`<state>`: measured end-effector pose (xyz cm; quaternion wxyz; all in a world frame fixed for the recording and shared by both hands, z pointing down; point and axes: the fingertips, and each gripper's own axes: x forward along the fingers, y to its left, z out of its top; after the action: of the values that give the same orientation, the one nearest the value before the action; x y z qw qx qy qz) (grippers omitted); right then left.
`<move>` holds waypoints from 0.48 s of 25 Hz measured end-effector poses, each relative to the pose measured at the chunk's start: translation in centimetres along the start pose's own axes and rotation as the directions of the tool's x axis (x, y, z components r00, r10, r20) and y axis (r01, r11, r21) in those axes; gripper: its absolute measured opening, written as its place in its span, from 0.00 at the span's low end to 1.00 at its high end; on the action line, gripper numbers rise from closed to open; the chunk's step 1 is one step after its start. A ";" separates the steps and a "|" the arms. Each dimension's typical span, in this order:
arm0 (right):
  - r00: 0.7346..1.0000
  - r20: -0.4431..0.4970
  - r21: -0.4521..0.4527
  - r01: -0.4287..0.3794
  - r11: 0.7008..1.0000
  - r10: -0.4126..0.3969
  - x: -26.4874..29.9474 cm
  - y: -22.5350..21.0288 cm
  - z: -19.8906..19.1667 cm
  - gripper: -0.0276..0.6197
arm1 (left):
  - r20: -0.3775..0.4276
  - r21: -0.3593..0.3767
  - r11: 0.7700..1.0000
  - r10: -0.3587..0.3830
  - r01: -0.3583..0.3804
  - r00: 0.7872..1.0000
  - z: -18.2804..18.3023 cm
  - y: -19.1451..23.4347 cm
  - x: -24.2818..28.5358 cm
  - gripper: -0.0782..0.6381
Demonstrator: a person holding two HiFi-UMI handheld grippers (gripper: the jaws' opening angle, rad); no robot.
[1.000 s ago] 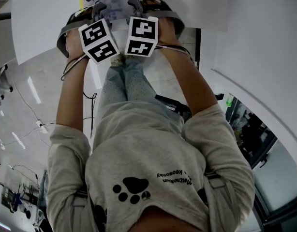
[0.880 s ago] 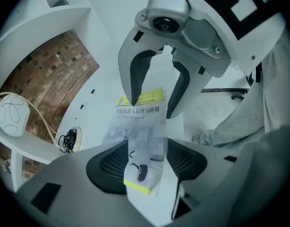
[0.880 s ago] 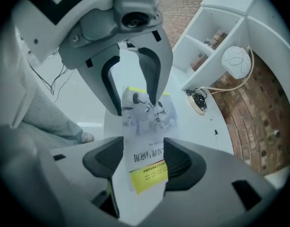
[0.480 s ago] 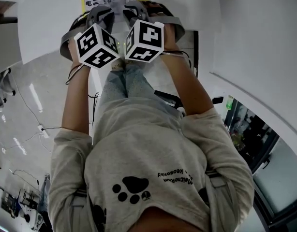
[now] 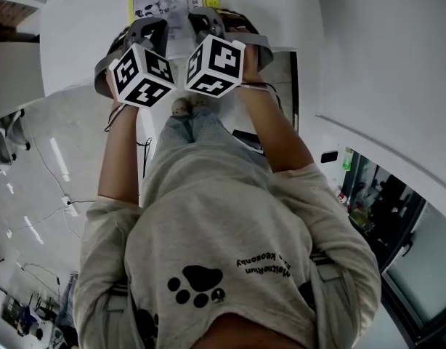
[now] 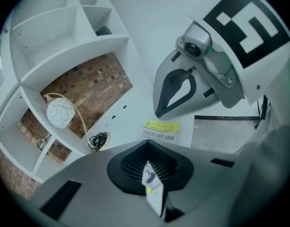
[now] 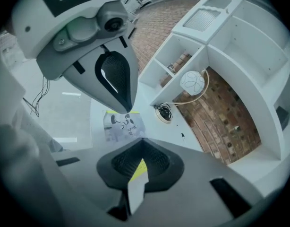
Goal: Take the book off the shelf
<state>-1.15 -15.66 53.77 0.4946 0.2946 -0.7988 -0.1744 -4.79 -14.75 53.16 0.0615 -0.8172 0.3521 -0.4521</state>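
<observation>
The book (image 5: 172, 1) is a thin grey booklet with a yellow strip, over the white surface (image 5: 78, 35) at the top of the head view. Both grippers hold its near edge side by side. My left gripper (image 5: 152, 29) is shut on it; in the left gripper view a sliver of the book (image 6: 153, 193) shows pinched between the pads (image 6: 131, 164). My right gripper (image 5: 203, 17) is shut on it too, and the right gripper view shows the book's edge (image 7: 137, 186) clamped. The rest of the cover (image 7: 122, 124) shows beyond the jaws.
A white shelf unit (image 6: 64, 46) with a brick back wall stands beyond the surface. A round white lamp (image 6: 60, 113) and a coiled cable (image 6: 98, 140) sit in it. The person's legs and the floor (image 5: 56, 158) lie below.
Both grippers have gone from open to shut on the book's near edge. Their marker cubes have tilted, and more of the book shows now.
</observation>
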 end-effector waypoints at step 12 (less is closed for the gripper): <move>0.987 0.077 0.219 0.122 0.968 -0.142 -4.2 -1.8 0.4 0.07 | 0.109 -0.189 0.976 0.133 -0.111 0.985 1.6 0.7 -3.4 0.12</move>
<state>0.42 -14.40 49.67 0.4100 0.3903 -0.8135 -0.1336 -5.11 -13.44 49.58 0.0355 -0.8221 0.4373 -0.3629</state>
